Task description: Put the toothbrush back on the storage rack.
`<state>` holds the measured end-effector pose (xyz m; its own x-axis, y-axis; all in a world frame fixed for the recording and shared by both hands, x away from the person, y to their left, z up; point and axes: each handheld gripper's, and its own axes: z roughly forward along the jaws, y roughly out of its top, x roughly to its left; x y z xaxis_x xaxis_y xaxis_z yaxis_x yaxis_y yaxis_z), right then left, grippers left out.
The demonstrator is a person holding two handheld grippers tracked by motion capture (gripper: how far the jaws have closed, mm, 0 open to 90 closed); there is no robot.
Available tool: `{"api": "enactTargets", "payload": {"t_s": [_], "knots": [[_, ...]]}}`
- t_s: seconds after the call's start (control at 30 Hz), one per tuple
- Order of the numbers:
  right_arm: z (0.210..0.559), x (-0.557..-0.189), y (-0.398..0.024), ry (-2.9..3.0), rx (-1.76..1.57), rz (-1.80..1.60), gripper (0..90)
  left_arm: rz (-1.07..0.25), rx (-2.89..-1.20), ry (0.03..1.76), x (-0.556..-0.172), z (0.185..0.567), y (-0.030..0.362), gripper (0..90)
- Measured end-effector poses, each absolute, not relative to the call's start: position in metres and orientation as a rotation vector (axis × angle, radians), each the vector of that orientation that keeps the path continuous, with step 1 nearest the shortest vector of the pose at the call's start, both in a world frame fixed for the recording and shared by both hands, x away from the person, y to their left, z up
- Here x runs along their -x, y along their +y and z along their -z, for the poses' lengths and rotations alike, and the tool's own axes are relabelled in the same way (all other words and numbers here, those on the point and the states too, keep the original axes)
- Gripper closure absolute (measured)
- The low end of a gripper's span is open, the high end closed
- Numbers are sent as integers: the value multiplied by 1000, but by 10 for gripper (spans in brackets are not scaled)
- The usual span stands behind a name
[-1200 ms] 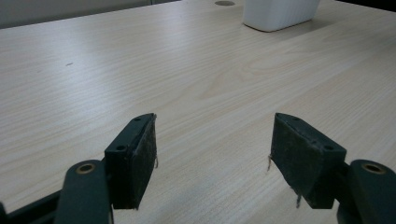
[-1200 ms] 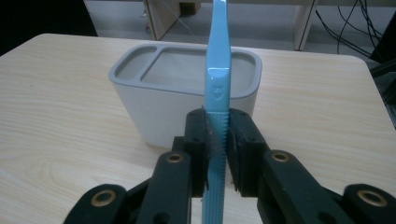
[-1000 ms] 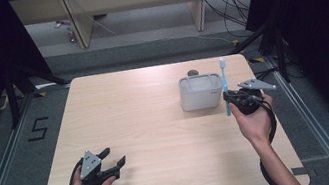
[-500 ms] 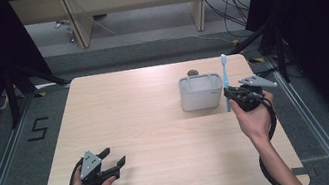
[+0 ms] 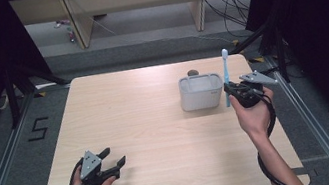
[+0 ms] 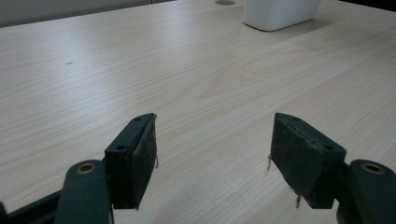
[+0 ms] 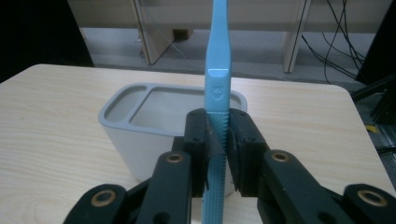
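1. The right gripper was clamped on a blue toothbrush, which it held upright with the brush head on top.
2. The toothbrush stood just beside the right wall of a white holder on the table.
3. The left gripper rested near the table's front left edge, its jaws apart around nothing.
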<state>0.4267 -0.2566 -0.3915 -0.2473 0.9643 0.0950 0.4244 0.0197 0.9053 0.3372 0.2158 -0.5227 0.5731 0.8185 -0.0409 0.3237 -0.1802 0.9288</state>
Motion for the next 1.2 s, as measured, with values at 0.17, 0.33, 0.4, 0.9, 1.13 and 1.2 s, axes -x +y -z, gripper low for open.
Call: {"api": "enactTargets", "payload": {"t_s": [0.17,0.33,0.4,0.9,1.13,1.2], "knots": [[390,-430,-257,1709,-1413,-1202,789,-588,-1757,946,-337,523,216,309],[391,-433,-259,1699,-1398,-1208,789,-588,-1757,945,-337,523,216,308],[390,-434,-259,1699,-1407,-1214,789,-588,-1756,945,-337,523,216,308],[386,-440,-255,1654,-1382,-1223,789,-589,-1755,943,-337,523,216,308],[385,-442,-252,1633,-1353,-1223,789,-588,-1757,949,-337,522,217,308],[385,-443,-250,1619,-1358,-1246,789,-586,-1757,951,-337,522,217,308]]}}
